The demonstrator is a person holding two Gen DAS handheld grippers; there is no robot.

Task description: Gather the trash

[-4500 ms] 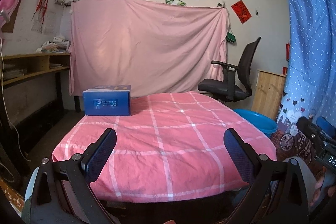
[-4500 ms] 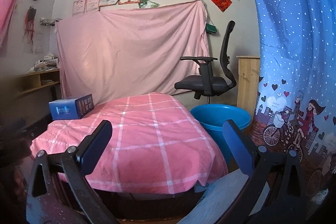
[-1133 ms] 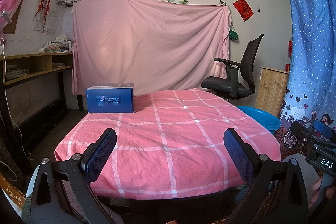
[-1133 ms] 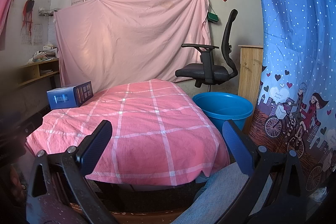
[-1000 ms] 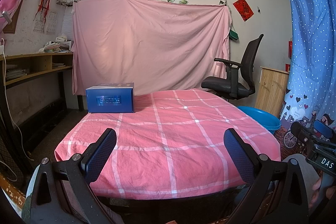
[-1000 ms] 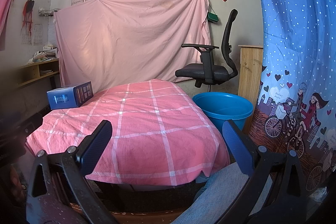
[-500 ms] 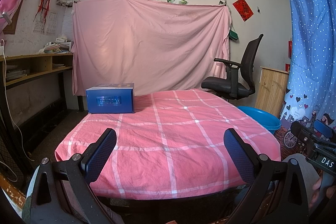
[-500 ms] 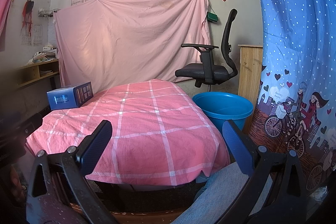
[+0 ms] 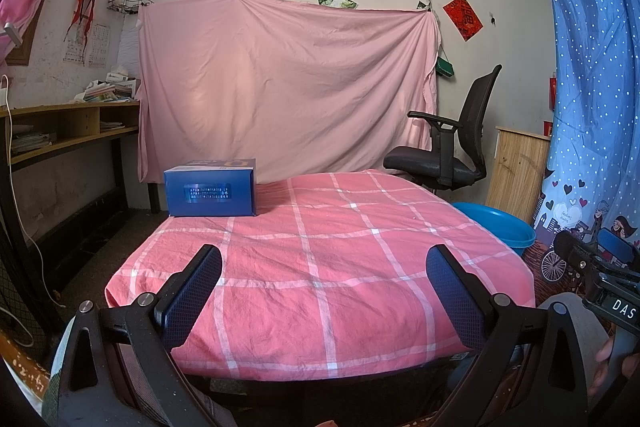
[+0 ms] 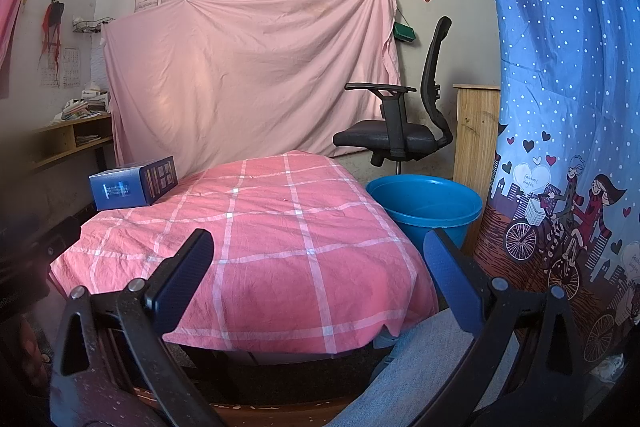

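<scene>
A table draped in a pink checked cloth (image 9: 320,267) fills the room's middle, a blue tub (image 10: 426,205) on the floor at its 3 o'clock side. The blue box (image 9: 211,190), crisp-edged and intact, sits at the far 10 o'clock corner. The left gripper (image 9: 324,291) and right gripper (image 10: 318,273) hover wide apart, empty. A hasty reach could nudge the box off the edge nearby.

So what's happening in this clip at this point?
A person holds two grippers over the near edge of a table under a pink checked cloth. The left gripper and the right gripper are both open and hold nothing. A blue box sits at the table's far left corner, and a blue tub stands on the floor to the right. Nothing has been picked up yet.
</scene>
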